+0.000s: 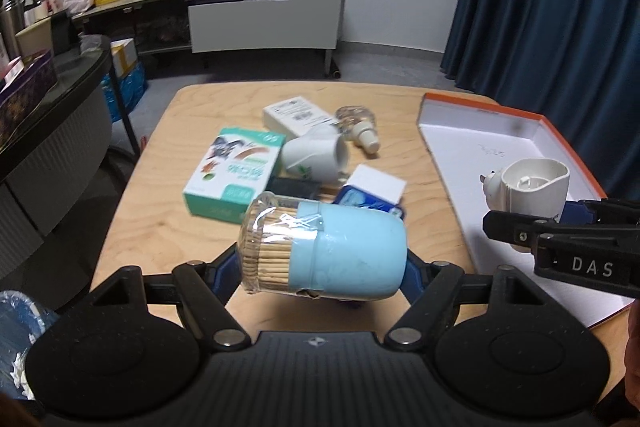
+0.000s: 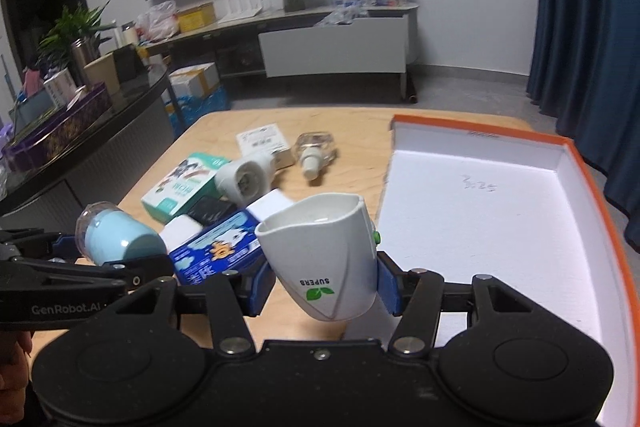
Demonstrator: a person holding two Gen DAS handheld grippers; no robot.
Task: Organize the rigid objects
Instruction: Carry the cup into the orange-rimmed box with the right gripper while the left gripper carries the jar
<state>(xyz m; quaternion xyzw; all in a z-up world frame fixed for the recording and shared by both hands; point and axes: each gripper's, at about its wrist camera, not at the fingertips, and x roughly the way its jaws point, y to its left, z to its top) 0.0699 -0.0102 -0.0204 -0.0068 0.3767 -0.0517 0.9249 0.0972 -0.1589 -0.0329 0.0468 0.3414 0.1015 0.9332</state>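
- Left wrist view: your left gripper [image 1: 322,269] is clamped on the toothpick jar [image 1: 322,247], which lies sideways between the blue pads, clear lid to the left. It hangs above the wooden table [image 1: 160,227], left of the orange-rimmed box [image 1: 480,155]. The pads bite only its rounded blue body, so a jolt could roll the jar out.
- Right wrist view: your right gripper [image 2: 324,287] is closed on the white plug-in device [image 2: 324,259], tilted, held over the near left edge of the orange-rimmed box. Its tapered shell could squeeze upward out of the pads if you tip it further.
- Your two grippers are near each other; swinging the jar boxward could knock them together.
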